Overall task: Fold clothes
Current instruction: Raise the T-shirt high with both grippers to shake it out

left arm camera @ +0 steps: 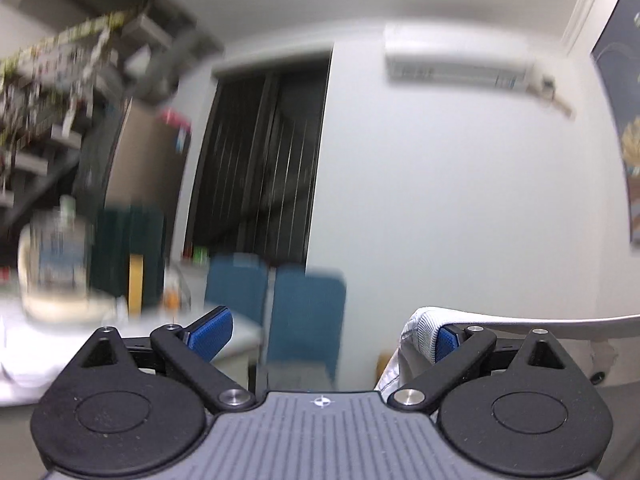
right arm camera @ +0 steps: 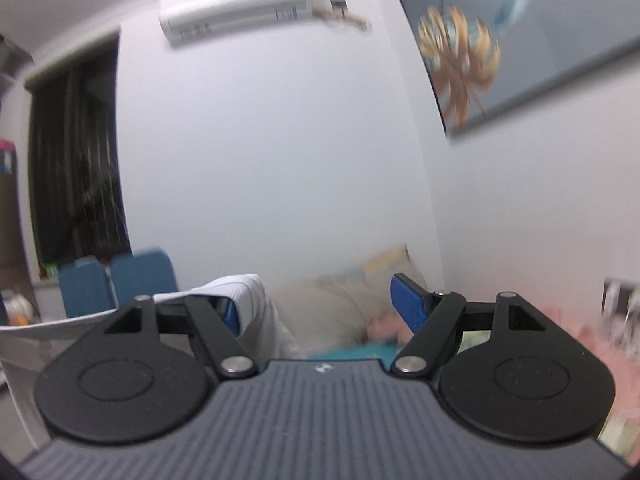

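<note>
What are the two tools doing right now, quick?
Left tool: open, white garment draped over one finger.
Right tool: open, the same white garment hooked over one finger.

White ribbed garment [left arm camera: 424,330], draped, stretched taut

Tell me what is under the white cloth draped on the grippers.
The white cloth hangs over the left gripper's right blue pad and the right gripper's left pad. Both pads are mostly covered. Jaws stand wide open. Anything lower is hidden.
</note>
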